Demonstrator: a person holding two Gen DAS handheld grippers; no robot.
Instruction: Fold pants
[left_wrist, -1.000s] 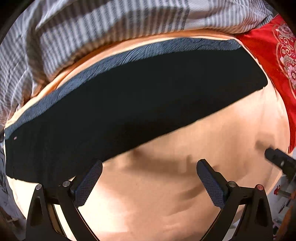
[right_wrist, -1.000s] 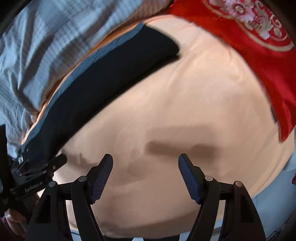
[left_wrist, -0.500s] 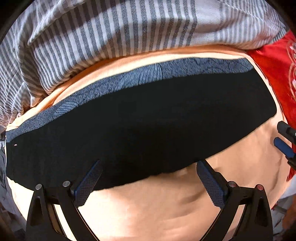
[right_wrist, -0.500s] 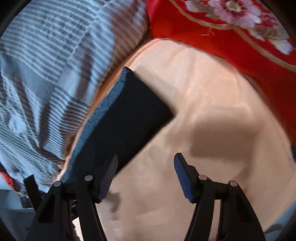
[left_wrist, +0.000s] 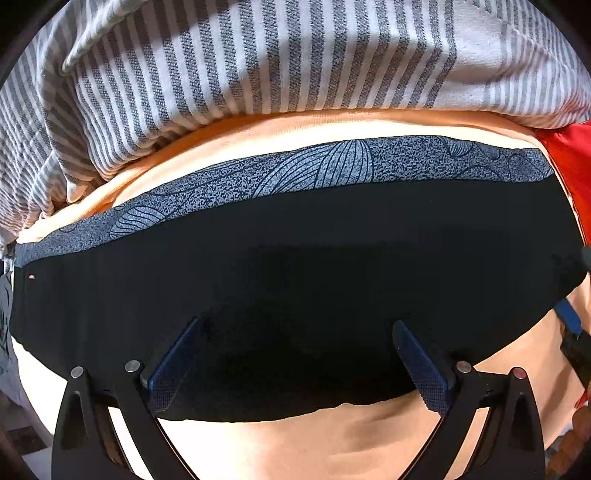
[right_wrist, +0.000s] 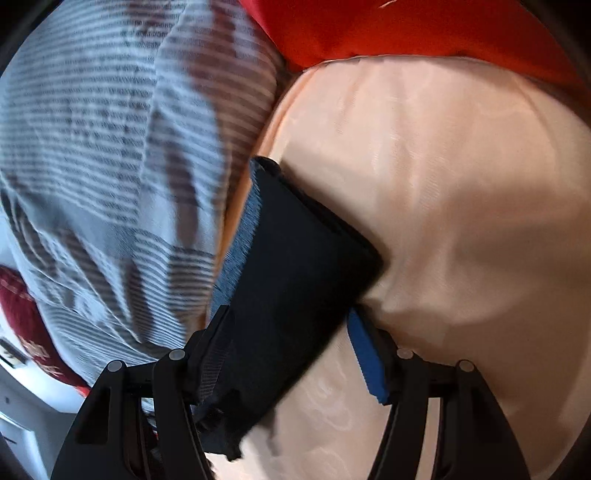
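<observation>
Moved since the earlier frames: both grippers have come in over the pants (left_wrist: 295, 288), which a second ago lay beyond their fingertips on the peach sheet (left_wrist: 332, 446); the right gripper (right_wrist: 291, 354) has swung down to one narrow end of the garment, its jaws narrowing a little on the way. Location of item: black pants, already doubled into a long band with a grey patterned waistband (left_wrist: 332, 170) along the far edge, lying flat on the sheet just beside a striped blanket (left_wrist: 258, 55), a red cover (right_wrist: 388, 26) at the far end. Left gripper (left_wrist: 295, 354): jaws wide, poised over the near long edge, nothing pinched. Right gripper: jaws wide, straddling the end of the band, pads not seen pressing. Reading: a grasp for the next fold looks imminent. Obscured: right view blurred; whether either gripper touches cloth cannot be told; black fabric hides layer edges and creases
</observation>
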